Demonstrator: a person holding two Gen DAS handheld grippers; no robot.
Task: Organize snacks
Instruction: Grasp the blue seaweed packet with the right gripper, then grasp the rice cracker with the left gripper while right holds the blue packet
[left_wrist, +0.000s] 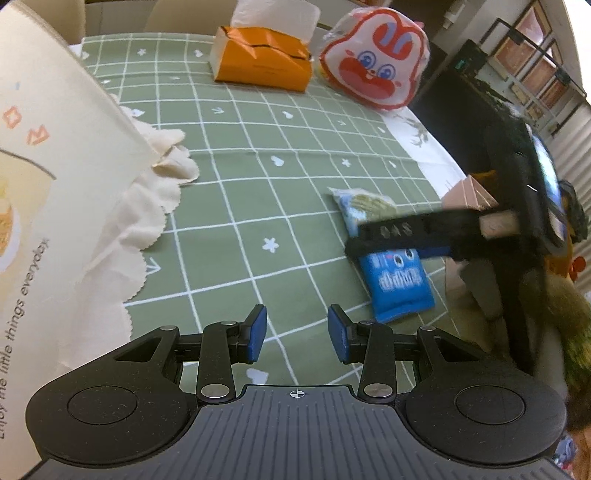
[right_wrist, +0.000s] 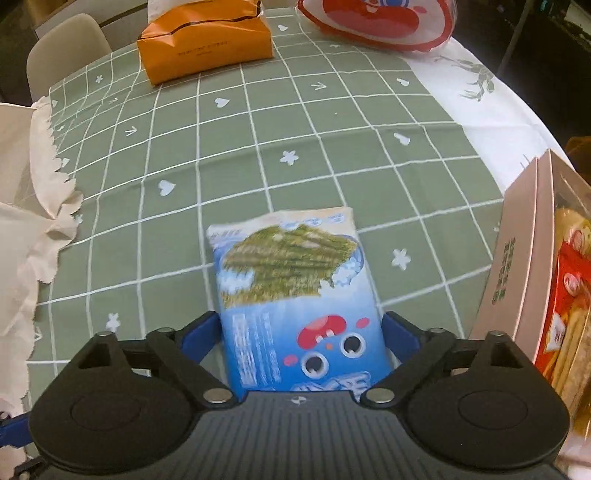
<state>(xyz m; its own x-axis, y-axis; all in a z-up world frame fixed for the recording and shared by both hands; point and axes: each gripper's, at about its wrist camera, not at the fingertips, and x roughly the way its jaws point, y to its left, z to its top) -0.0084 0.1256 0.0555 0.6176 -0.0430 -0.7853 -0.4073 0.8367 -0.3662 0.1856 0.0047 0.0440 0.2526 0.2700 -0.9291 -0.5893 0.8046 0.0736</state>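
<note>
A blue seaweed snack packet (right_wrist: 295, 295) with a cartoon face lies on the green checked tablecloth (right_wrist: 295, 147). My right gripper (right_wrist: 301, 338) is wide open, its blue fingers (right_wrist: 201, 328) on either side of the packet's near end. In the left wrist view the same packet (left_wrist: 391, 273) lies at the right with the right gripper (left_wrist: 406, 230) over it. My left gripper (left_wrist: 297, 334) is open and empty above the cloth. A cream cloth bag (left_wrist: 55, 203) with printed text stands at the left.
An orange tissue box (right_wrist: 207, 40) and a red-and-white rabbit-face bag (right_wrist: 376, 22) sit at the far side. A pink box (right_wrist: 524, 251) holding snack packs stands at the right table edge. The cream bag's scalloped edge (right_wrist: 33, 206) lies at the left.
</note>
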